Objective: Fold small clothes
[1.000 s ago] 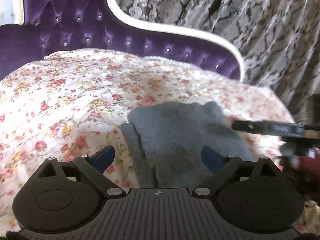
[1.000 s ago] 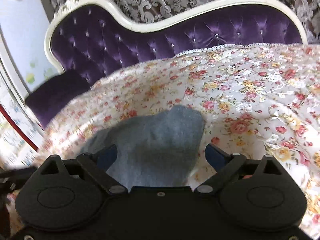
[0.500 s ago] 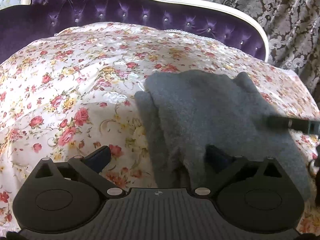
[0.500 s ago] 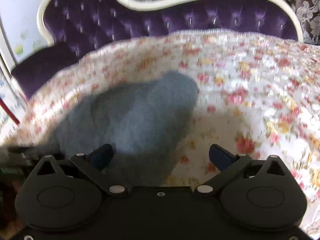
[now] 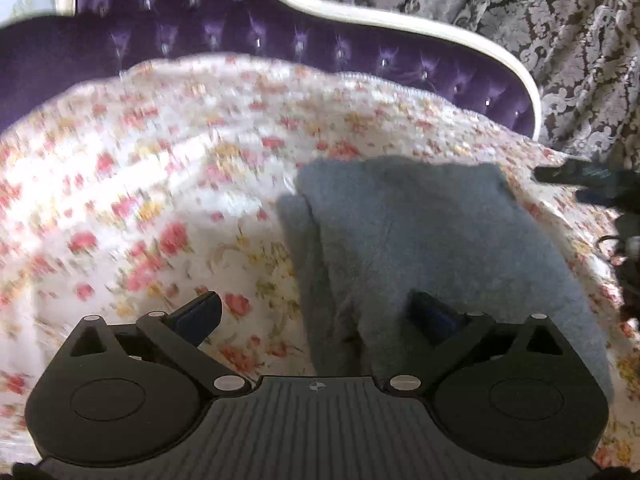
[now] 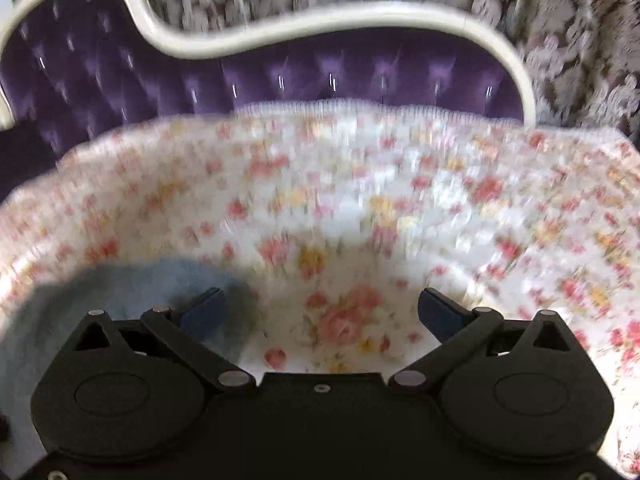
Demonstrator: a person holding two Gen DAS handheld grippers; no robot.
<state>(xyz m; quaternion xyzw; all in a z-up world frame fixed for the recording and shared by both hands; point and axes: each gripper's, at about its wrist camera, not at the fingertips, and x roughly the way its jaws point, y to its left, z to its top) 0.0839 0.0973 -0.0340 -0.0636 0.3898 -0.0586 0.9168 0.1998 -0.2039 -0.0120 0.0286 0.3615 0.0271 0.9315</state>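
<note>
A folded grey fleece garment (image 5: 420,240) lies on the floral bedspread (image 5: 160,184). My left gripper (image 5: 316,316) is open just above the garment's near left edge, its right finger over the grey cloth and its left finger over the bedspread. In the right wrist view the garment (image 6: 100,300) shows at the lower left. My right gripper (image 6: 320,312) is open and empty, its left finger at the garment's right edge and the rest over the bedspread (image 6: 400,200). The right gripper's tip (image 5: 580,176) shows at the far right of the left wrist view.
A purple tufted headboard with a cream frame (image 5: 360,20) runs behind the bedspread; it also shows in the right wrist view (image 6: 320,60). Patterned grey curtains (image 5: 560,20) hang behind it. The bedspread drops away at the right edge.
My right gripper has swung to the right, so the garment has slid to the lower left of its view. My left gripper has pulled back slightly. Both views are blurred by motion.
</note>
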